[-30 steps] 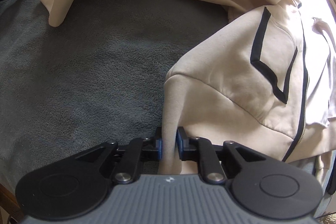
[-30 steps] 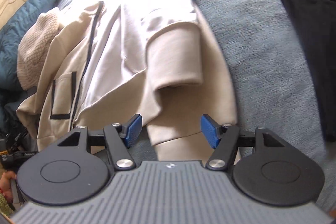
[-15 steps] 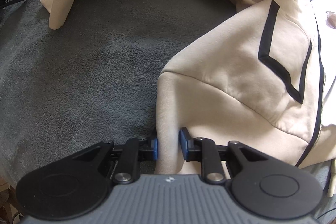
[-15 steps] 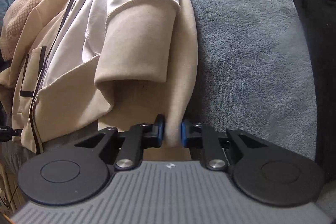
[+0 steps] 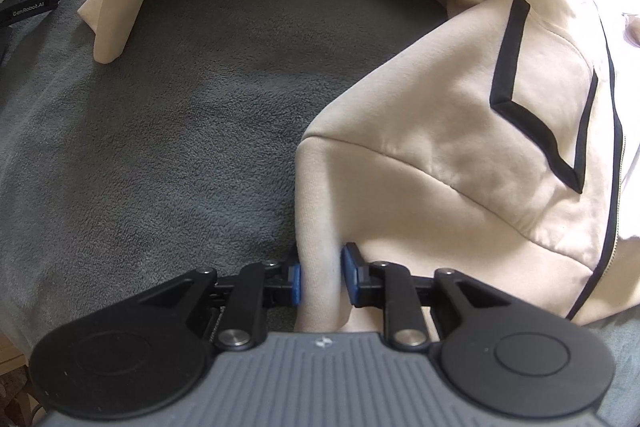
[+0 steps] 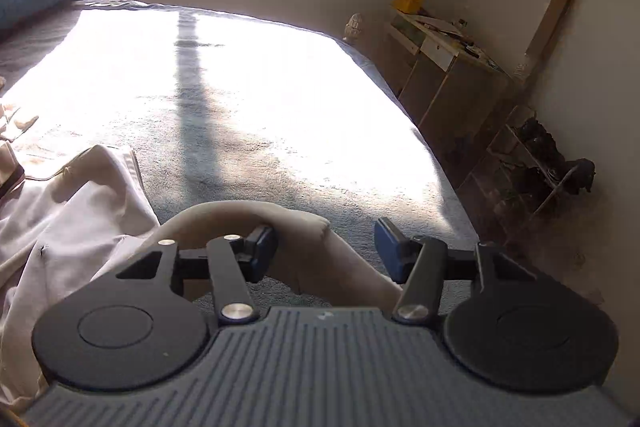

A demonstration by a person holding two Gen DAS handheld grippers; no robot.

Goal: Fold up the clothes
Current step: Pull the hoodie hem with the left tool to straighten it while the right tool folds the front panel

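Your left gripper (image 5: 322, 279) pinches the hem fold of the cream jacket (image 5: 460, 155) on the grey blanket (image 5: 180, 147), while your right gripper (image 6: 326, 253) is opening, jacket cloth lying loose between its jaws.

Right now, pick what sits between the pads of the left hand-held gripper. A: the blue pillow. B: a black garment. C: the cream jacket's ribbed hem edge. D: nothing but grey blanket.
C: in the left wrist view, the left hand-held gripper has both blue pads against a fold of the cream jacket's ribbed hem edge, with the grey blanket lying beside it.
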